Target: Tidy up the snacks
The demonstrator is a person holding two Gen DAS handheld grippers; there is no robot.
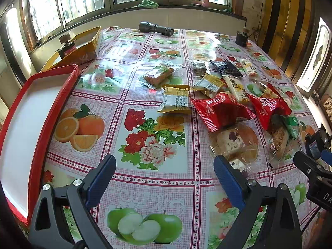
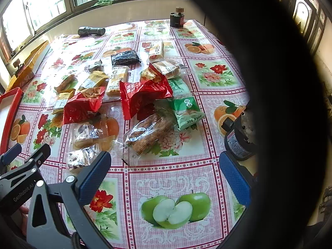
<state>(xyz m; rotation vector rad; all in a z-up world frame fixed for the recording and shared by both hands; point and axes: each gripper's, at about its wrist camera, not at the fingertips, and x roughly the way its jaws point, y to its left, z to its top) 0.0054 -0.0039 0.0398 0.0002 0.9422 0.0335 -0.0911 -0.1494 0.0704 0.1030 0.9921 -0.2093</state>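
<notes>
Several wrapped snacks lie scattered on the flowered tablecloth: red packets (image 1: 223, 110) (image 2: 145, 95), a yellow packet (image 1: 176, 100), a green packet (image 2: 184, 109), a black packet (image 1: 226, 67) and clear-wrapped pastries (image 1: 232, 143) (image 2: 149, 134). A red-rimmed white tray (image 1: 35, 145) sits at the left edge. My left gripper (image 1: 165, 178) is open and empty above the cloth, between tray and snacks. My right gripper (image 2: 166, 176) is open and empty just in front of the clear-wrapped pastries; it also shows in the left wrist view (image 1: 317, 166).
A black flashlight (image 1: 156, 28) lies at the table's far edge. A yellow box (image 1: 83, 45) stands beyond the tray. A small dark jar (image 2: 176, 18) stands at the far right corner. A dark blurred shape covers the right side of the right wrist view.
</notes>
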